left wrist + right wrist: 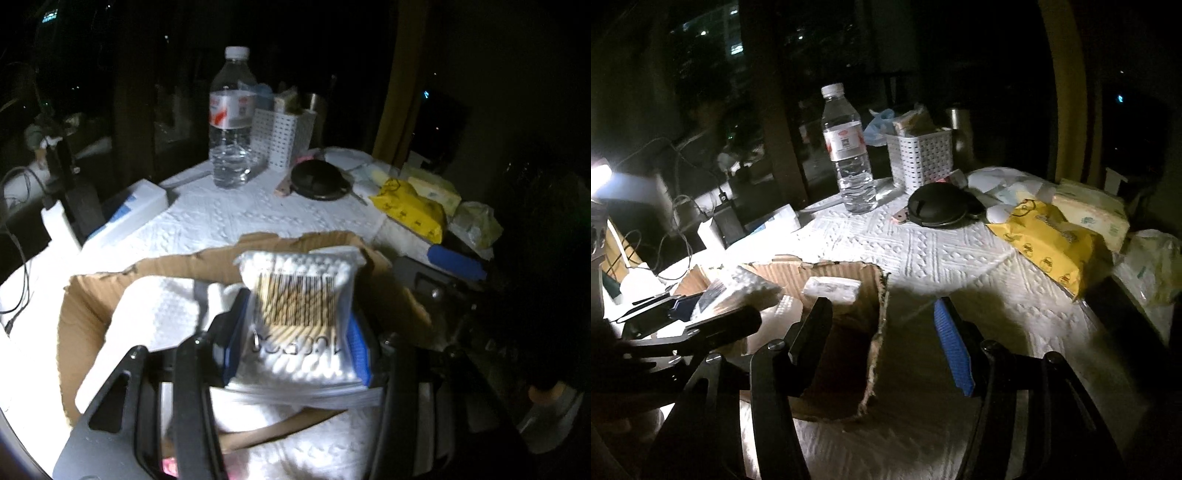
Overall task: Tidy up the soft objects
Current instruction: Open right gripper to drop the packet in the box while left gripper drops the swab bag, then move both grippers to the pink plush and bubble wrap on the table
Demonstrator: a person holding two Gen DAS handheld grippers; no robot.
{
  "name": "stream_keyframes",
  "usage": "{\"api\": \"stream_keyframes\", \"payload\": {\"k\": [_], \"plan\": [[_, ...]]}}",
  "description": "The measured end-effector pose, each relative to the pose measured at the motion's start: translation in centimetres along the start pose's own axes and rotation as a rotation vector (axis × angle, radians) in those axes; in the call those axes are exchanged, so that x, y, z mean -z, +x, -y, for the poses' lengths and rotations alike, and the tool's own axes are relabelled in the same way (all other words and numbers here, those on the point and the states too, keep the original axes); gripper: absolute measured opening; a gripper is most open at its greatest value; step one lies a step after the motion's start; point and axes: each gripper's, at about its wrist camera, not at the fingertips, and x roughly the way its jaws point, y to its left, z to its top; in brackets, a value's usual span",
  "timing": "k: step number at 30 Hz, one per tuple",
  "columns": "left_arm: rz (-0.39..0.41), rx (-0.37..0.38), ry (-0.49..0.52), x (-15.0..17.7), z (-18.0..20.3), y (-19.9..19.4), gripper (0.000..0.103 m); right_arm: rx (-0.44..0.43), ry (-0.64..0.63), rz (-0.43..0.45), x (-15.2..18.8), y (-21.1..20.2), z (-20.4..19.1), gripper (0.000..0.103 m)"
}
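My left gripper [295, 317] is shut on a clear bag of cotton swabs [295, 291], its blue pads pressing both sides. The bag hangs over an open, torn cardboard box [88, 306] with white paper towel [159, 314] inside. In the right wrist view the same left gripper [701, 314] and bag [738, 291] are at the left over the box [864, 280], where a small white pack [833, 290] lies. My right gripper [882, 332] stands open at the box's near right corner. The torn box wall runs between its fingers, and the pads do not touch it.
On the white-covered table behind the box stand a water bottle [849, 147], a white perforated basket [923, 155] and a black round case [938, 206]. A yellow pack [1045, 240] and tissue packs [1093, 214] lie right. A white carton [133, 210] and cables lie left.
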Motion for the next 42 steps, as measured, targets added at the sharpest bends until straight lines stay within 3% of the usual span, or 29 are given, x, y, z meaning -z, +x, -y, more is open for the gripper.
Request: {"api": "stream_keyframes", "payload": {"k": [20, 22, 25, 42], "plan": [[-0.093, 0.052, 0.005, 0.1, 4.3, 3.2, 0.053, 0.038, 0.084, 0.024, 1.2, -1.9, 4.4, 0.061], [-0.08, 0.041, 0.008, 0.0, 4.5, 2.8, 0.056, 0.046, 0.088, 0.028, 1.3, -2.2, 4.7, 0.061], [-0.057, 0.043, 0.007, -0.1, 4.6, 2.0, 0.07, 0.058, 0.094, 0.034, 1.4, -2.9, 5.1, 0.061], [0.024, 0.011, 0.062, 0.9, 4.6, -3.9, 0.072, 0.057, 0.052, 0.049, 2.1, -5.9, 2.6, 0.061]]}}
